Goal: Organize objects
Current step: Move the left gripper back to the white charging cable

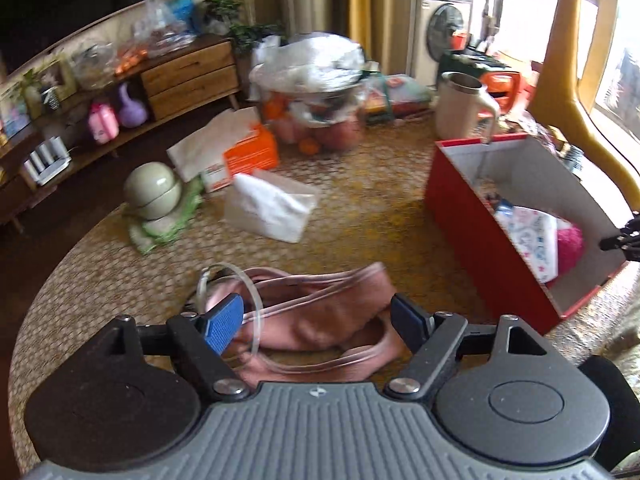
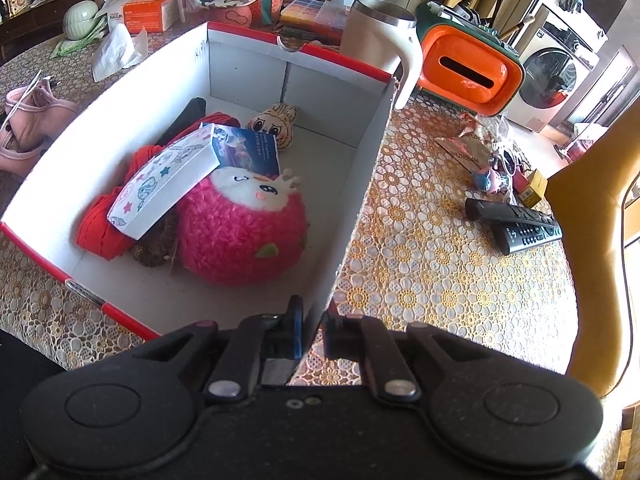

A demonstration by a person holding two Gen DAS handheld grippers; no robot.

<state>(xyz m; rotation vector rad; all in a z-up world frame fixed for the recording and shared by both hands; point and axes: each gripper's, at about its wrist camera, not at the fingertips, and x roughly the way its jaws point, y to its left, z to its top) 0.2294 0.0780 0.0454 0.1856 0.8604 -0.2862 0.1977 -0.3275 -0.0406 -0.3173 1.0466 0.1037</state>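
Note:
A pink fabric pouch point(image 1: 320, 312) with a clear plastic ring lies on the table right in front of my left gripper point(image 1: 320, 322), whose jaws are open on either side of it. It also shows at the left edge of the right wrist view point(image 2: 32, 120). A red box with white inside point(image 1: 472, 220) stands to the right. My right gripper point(image 2: 314, 328) is shut on the box's near wall point(image 2: 352, 208). Inside lie a pink plush toy point(image 2: 240, 236), a patterned white box point(image 2: 164, 184), a blue booklet point(image 2: 248, 148), red cloth point(image 2: 100, 224) and a small doll point(image 2: 276, 124).
On the table are a tissue pack point(image 1: 272, 208), a green round jar point(image 1: 154, 190), an orange carton point(image 1: 252, 152), a fruit bowl under plastic point(image 1: 316, 96), a beige jug point(image 2: 380, 32), an orange holder point(image 2: 468, 68) and remote controls point(image 2: 516, 224). A yellow chair point(image 2: 592, 248) stands at right.

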